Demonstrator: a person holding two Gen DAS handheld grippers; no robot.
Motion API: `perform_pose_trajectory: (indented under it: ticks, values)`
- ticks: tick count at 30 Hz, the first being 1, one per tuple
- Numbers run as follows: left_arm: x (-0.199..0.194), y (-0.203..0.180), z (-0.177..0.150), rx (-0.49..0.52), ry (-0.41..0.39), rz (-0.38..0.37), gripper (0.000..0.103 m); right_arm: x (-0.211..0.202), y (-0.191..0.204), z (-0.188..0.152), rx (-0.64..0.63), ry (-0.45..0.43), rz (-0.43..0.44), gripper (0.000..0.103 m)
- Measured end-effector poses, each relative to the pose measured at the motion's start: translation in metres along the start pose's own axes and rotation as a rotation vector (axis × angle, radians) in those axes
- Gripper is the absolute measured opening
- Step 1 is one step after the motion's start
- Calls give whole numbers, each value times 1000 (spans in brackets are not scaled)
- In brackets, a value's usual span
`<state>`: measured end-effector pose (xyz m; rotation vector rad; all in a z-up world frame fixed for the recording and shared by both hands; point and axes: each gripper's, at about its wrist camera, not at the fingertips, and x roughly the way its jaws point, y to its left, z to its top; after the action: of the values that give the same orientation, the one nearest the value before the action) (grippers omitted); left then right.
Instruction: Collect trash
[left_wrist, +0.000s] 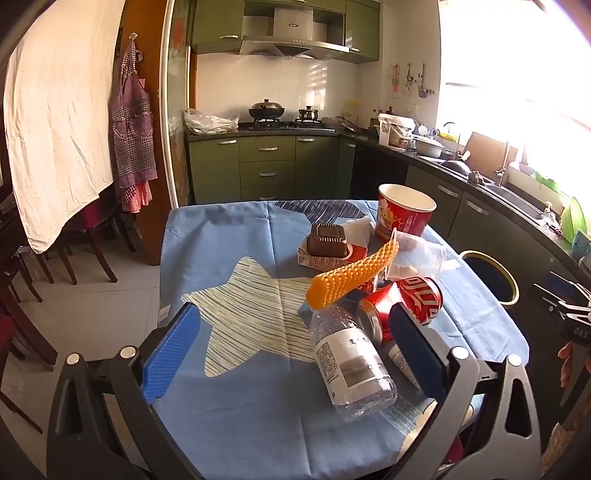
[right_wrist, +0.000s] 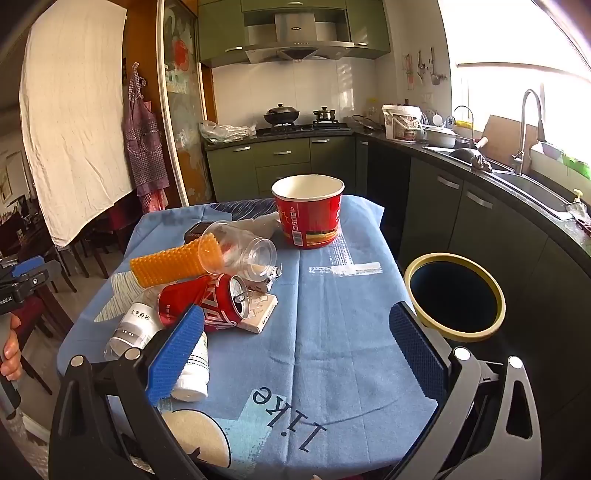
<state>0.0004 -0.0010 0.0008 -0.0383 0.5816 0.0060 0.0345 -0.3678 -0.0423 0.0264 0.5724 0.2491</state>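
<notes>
Both the left gripper (left_wrist: 295, 354) and right gripper (right_wrist: 299, 354) hover with fingers spread wide and empty over the worktop (right_wrist: 332, 314), trash heaped around the crushed red can (right_wrist: 207, 304), bin (right_wrist: 456, 295) alongside.

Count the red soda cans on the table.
1. The crushed red can lies on its side mid-pile, between the clear water bottle and the orange roll. Others may be hidden under the pile.
</notes>
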Motion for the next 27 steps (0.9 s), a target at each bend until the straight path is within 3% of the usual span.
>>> perform_pose_trajectory:
  ticks: [27]
  values:
    - [4, -9, -2, 16, 12, -9, 97, 1, -2, -1, 9, 3, 9, 99]
